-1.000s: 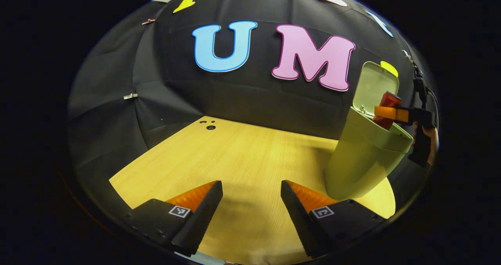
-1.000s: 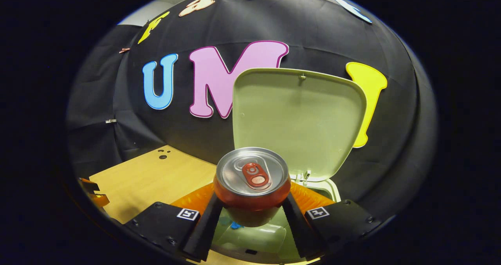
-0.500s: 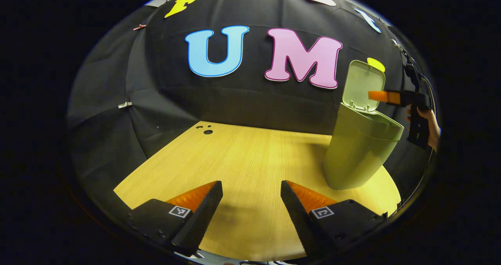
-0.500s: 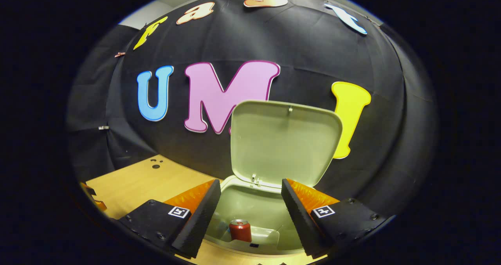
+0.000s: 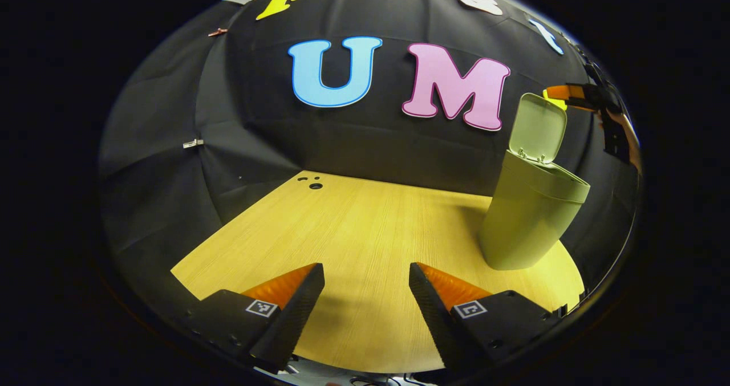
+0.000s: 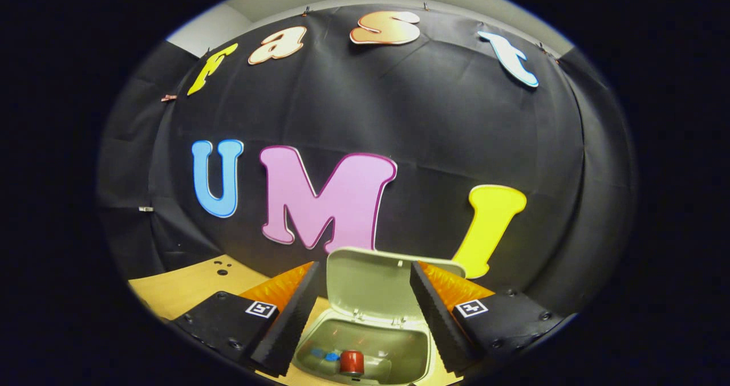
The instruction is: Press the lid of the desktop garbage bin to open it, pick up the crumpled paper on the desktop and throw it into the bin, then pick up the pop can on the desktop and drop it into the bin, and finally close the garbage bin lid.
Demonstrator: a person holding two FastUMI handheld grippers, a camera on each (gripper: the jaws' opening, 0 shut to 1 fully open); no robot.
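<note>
A: Right gripper view, nearest first: the right tongs (image 6: 361,317) stand spread with nothing between them, held high above the open garbage bin (image 6: 365,352). Why so high, do you think?

B: My guess is that the height puts them above the raised lid (image 6: 370,283), since closing it is the one step left. Looking down past the fingers, the pop can (image 6: 352,361) stands at the bottom of the bin, with something blue just beside it. I can't make out the crumpled paper in there; it's too small to tell.

A: And the lid?

B: Upright on its hinge at the far rim, between the two fingers from this angle but apart from them. Pushing its top edge forward and down looks like the way to shut it.

A: What about the other hand?

B: In the left gripper view the left tongs (image 5: 366,300) are also spread and idle, low over the bare wooden surface (image 5: 353,232), well apart from the bin (image 5: 527,220) at the right. Farther off, above the lid's (image 5: 539,128) top edge, you see the right tongs (image 5: 562,93) and a bit of the hand (image 5: 630,138) holding them.

A: So the left stays out of the way on purpose?

B: Likely; the bin looks steady enough alone, so one hand should do.
</note>
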